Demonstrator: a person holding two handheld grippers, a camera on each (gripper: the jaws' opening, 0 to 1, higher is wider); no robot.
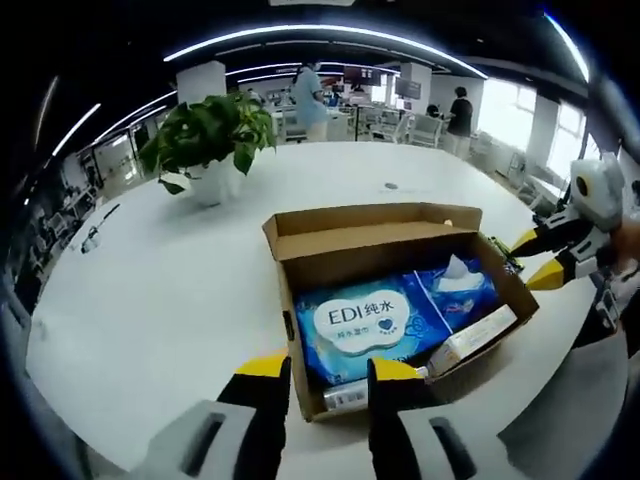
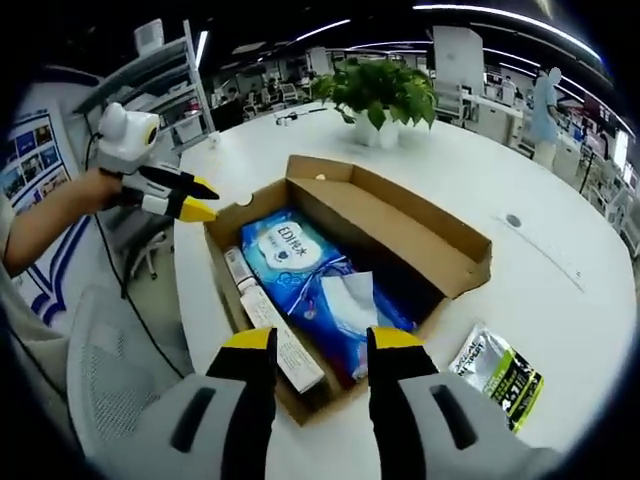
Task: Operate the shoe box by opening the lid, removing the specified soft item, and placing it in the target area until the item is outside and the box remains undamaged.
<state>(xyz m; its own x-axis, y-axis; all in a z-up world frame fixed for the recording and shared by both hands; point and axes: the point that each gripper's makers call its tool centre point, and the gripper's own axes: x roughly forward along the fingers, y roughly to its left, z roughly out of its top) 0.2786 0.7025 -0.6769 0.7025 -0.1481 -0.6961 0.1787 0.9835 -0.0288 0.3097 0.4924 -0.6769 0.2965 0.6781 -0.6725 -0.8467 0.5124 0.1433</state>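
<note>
The shoe box point(image 2: 340, 290) sits open near the table point(image 2: 520, 180) edge, a blue wet-wipes pack point(image 2: 300, 265) inside. The left gripper point(image 1: 325, 375) and right gripper point(image 2: 310, 345) both gape wide and empty at its rim. A green packet point(image 2: 498, 372), perhaps snacks, lies beside it.
</note>
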